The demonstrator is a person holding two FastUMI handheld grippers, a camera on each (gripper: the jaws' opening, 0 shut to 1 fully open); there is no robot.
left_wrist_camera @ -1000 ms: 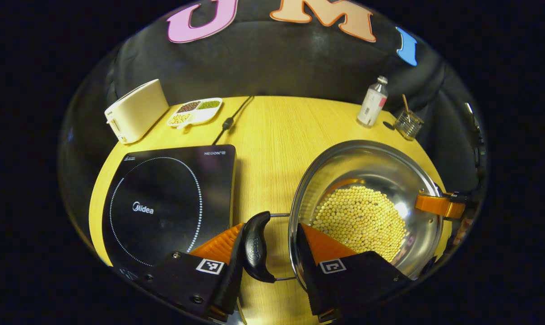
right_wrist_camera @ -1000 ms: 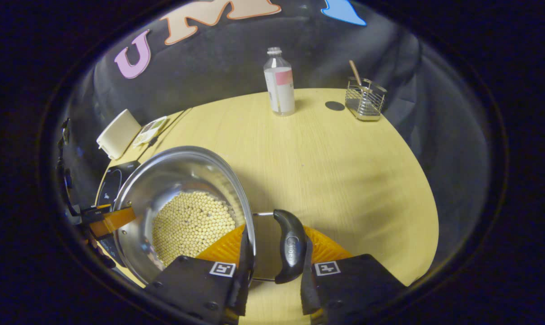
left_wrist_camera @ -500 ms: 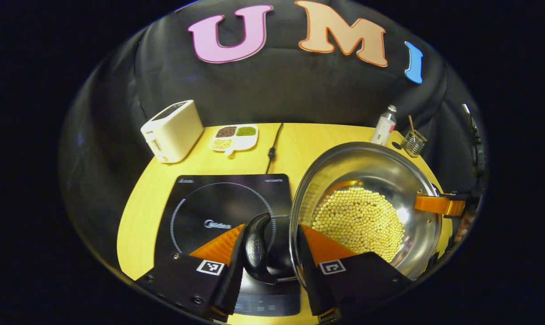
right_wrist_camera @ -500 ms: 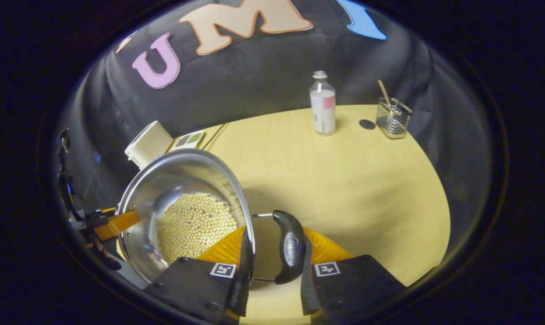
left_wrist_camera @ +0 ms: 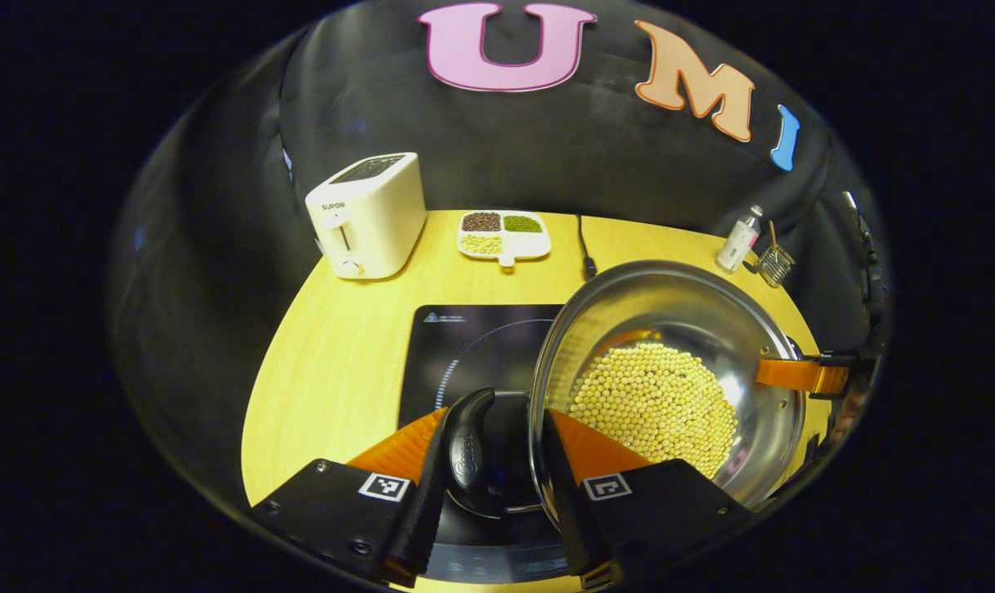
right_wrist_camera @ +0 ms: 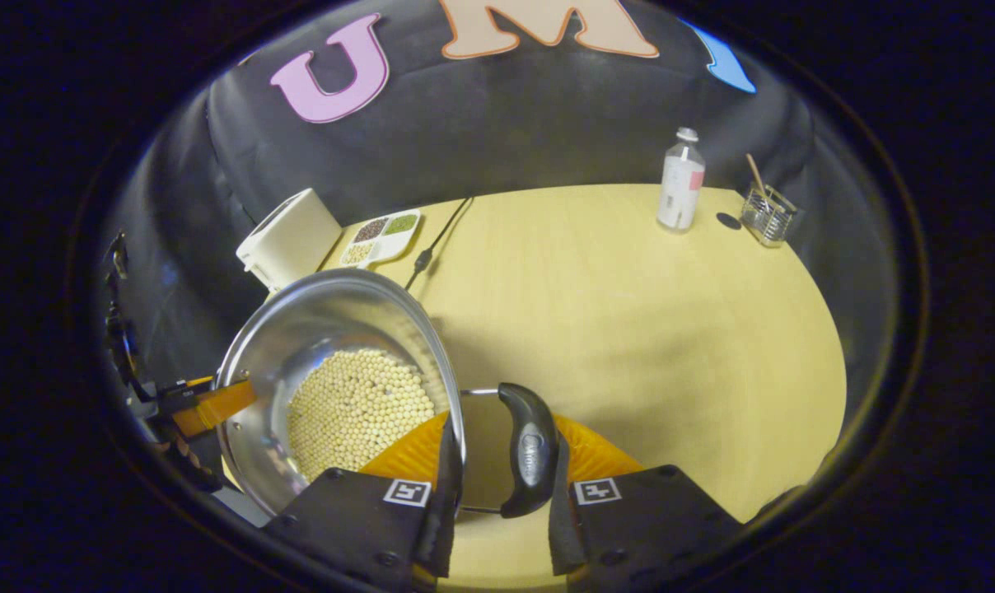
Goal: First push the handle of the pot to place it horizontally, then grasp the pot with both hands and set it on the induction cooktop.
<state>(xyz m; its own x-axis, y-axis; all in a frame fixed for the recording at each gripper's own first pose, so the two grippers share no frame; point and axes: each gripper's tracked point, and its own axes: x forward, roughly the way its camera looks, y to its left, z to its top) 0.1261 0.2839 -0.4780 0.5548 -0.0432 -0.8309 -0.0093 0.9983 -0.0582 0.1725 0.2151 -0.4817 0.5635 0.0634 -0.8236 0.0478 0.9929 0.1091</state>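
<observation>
In the left gripper view, the left gripper [left_wrist_camera: 489, 486] straddles one side of the pot [left_wrist_camera: 670, 329]: one finger presses the outer face of the black handle [left_wrist_camera: 467, 451], the other lies inside the pot wall, so the fingers pinch handle and rim together. The pot is steel, holding a layer of pale yellow beans [left_wrist_camera: 654, 408]. It sits above the induction cooktop [left_wrist_camera: 464, 346], covering the cooktop's right part; whether the base touches the glass cannot be told. Across the pot, the other gripper [left_wrist_camera: 802, 375] shows at the far rim. On the wooden table [left_wrist_camera: 341, 362] behind: a cream toaster [left_wrist_camera: 370, 216], a divided dish of grains [left_wrist_camera: 503, 234], a black cable [left_wrist_camera: 586, 247], a small bottle [left_wrist_camera: 738, 239] and a wire holder [left_wrist_camera: 775, 265].

In the right gripper view, the right gripper [right_wrist_camera: 497, 494] clamps the opposite side the same way: one finger inside the pot [right_wrist_camera: 333, 329] wall, the other against the outside of the second black handle [right_wrist_camera: 528, 449]. Beans [right_wrist_camera: 353, 408] fill the pot bottom. The left gripper [right_wrist_camera: 209, 405] shows at the far rim. Bare table [right_wrist_camera: 629, 329] lies under this handle. Farther back stand the toaster [right_wrist_camera: 287, 239], dish [right_wrist_camera: 380, 236], cable [right_wrist_camera: 432, 247], bottle [right_wrist_camera: 680, 181] and wire holder [right_wrist_camera: 768, 214].
</observation>
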